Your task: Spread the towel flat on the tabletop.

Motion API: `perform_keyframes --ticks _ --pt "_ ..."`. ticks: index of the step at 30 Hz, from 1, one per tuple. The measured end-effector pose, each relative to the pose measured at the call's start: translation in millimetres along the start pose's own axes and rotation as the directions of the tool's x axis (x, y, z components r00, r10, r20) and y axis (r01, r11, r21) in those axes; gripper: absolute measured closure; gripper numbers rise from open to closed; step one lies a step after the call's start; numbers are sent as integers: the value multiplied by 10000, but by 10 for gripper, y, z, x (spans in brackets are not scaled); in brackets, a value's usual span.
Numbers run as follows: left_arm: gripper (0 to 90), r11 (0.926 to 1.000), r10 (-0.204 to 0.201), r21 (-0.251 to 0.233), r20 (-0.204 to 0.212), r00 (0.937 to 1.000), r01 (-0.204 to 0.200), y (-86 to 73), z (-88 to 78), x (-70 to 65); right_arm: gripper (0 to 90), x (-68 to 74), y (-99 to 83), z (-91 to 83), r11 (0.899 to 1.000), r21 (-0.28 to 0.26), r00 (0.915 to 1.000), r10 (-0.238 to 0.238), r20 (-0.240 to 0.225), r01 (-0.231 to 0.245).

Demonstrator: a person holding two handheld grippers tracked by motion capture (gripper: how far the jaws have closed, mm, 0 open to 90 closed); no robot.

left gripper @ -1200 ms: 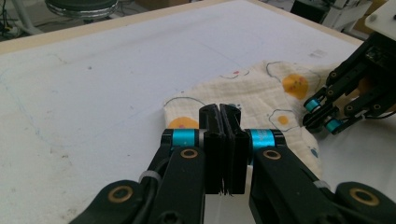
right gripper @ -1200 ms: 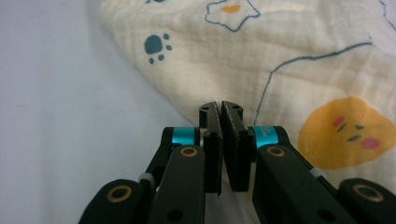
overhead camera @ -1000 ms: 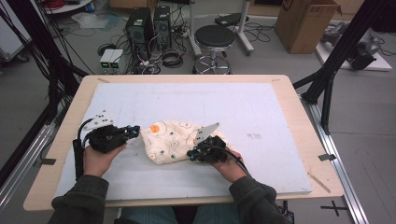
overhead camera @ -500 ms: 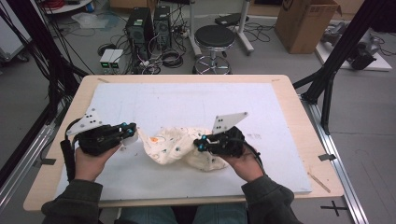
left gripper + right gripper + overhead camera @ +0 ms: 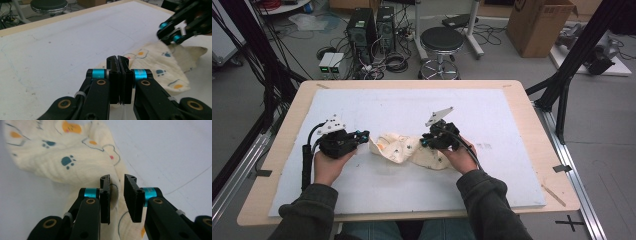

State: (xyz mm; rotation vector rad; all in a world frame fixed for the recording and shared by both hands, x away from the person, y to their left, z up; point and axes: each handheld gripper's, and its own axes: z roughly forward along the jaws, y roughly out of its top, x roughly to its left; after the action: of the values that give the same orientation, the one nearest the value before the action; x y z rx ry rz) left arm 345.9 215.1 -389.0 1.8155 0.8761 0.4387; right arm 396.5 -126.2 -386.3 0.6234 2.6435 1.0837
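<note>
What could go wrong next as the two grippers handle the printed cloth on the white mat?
1. The right gripper has just been opening, with a fold of the cloth in the gap between its pads; that end may drop and bunch up.
2. The left gripper is shut at the cloth's edge; how much fabric it pinches is unclear, so a pull could slip it free.
3. The cloth lies crumpled, so it may fold crooked.
</note>
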Motion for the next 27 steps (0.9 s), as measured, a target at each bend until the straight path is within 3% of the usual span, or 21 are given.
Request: perform_keyframes --ticks 3,6,13,20,23,25,27 --pt "879 9999 -108 3 -50 9999 108 -10 26 20 739 98 12 -148 9983 -543 9986 -243 -464 217" --pt "879 9999 -111 17 -77 9999 111 -11 33 24 738 271 -29 -240 9936 -765 9948 -867 -533 825" --pt "879 9999 -93 100 -130 9999 94 -12 34 27 736 549 -193 -263 9872 -1048 9858 -1309 -1047 1200" --pt "879 9998 -72 164 -119 9999 74 -10 16 24 661 679 -300 -112 9868 -500 9770 -1597 -1411 1541" --pt "879 9999 -25 155 -52 10000 26 -7 9 22 623 694 -307 -34 9804 -69 9737 -1961 -1161 1967" --pt "879 9999 5 156 -28 10000 -5 -8 7 13 676 688 -308 28 9783 286 9728 -2008 -1158 2053" --pt "879 9999 43 151 5 10000 -43 -5 -4 5 814 669 -305 69 9774 514 9740 -1987 -1089 2052"
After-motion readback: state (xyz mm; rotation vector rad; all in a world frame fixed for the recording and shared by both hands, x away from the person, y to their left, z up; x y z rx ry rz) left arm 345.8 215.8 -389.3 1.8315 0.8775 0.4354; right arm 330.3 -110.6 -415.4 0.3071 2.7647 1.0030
